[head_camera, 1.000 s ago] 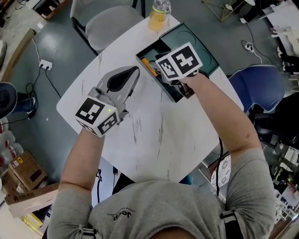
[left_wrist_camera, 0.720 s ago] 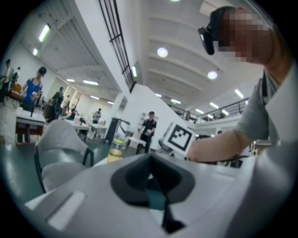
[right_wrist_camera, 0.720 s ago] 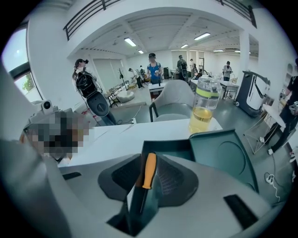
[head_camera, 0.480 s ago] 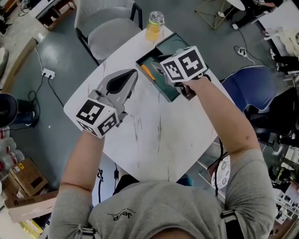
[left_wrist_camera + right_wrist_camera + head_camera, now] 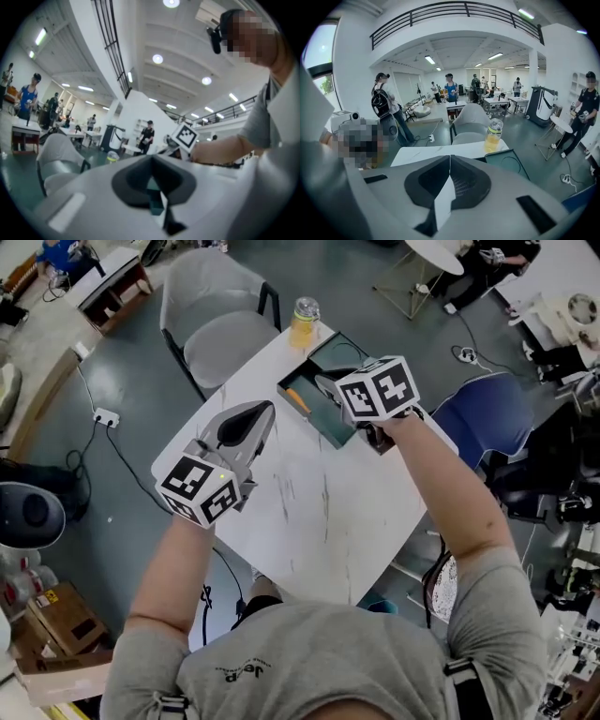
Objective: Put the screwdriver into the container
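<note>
The left tool (image 5: 264, 410) hangs over the white worktop (image 5: 300, 517) with its jaws together and nothing between them. Further on, the right tool (image 5: 325, 384) is above the open container (image 5: 319, 426), its jaws closing, tips almost meeting, nothing between them. The orange screwdriver (image 5: 297, 400) lies inside the container at its left end. The lid (image 5: 352, 350) lies just beyond, then a bottle (image 5: 304, 321) at the worktop's corner and a chair (image 5: 217, 338).
</note>
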`<move>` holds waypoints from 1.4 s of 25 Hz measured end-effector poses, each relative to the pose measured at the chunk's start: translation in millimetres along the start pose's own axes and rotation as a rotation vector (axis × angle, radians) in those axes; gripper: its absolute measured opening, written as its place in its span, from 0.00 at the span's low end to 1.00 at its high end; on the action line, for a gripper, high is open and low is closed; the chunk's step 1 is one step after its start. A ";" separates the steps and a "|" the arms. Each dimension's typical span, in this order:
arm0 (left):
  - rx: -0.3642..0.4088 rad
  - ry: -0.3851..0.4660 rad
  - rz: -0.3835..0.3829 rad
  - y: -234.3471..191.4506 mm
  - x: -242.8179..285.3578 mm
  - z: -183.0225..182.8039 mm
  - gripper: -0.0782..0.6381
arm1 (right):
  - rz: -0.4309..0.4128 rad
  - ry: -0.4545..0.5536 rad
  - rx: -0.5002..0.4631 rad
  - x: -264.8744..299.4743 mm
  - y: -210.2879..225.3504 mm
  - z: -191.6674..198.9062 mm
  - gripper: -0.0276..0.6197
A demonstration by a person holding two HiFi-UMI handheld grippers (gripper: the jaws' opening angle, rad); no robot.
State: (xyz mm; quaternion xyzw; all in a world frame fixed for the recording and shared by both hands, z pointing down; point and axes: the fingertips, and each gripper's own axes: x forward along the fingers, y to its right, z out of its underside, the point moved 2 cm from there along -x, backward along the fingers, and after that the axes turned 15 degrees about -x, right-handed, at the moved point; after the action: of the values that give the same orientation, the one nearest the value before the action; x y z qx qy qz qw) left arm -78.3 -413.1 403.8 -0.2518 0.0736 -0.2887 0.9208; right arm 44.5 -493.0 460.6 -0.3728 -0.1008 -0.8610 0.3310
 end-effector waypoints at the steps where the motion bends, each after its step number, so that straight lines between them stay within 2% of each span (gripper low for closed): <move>1: 0.004 0.000 0.007 2.9 -4.1 -3.6 0.11 | 0.005 0.014 0.013 -6.6 -1.7 -2.9 0.06; 10: 0.000 -0.014 0.051 40.0 -55.9 -25.9 0.11 | 0.056 0.106 0.086 -73.2 -45.9 -11.6 0.06; 16: 0.021 -0.029 0.108 73.7 -80.2 -46.9 0.11 | 0.142 0.197 0.116 -133.4 -67.5 -19.6 0.06; 21: 0.045 -0.037 0.119 109.0 -91.6 -52.2 0.11 | 0.202 0.265 0.104 -193.0 -78.6 -19.8 0.06; 27: 0.066 -0.010 0.079 161.8 -92.1 -53.0 0.11 | 0.227 0.387 0.076 -271.6 -84.8 -8.0 0.06; 35: 0.056 0.032 -0.006 250.2 -72.1 -15.8 0.11 | 0.200 0.520 0.061 -366.7 -88.7 53.0 0.06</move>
State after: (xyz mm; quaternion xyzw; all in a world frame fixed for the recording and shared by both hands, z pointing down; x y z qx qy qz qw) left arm -18.3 -202.0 262.8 -0.2216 0.0794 -0.2971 0.9254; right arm 202.1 -221.8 244.4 -0.1372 -0.0009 -0.8874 0.4402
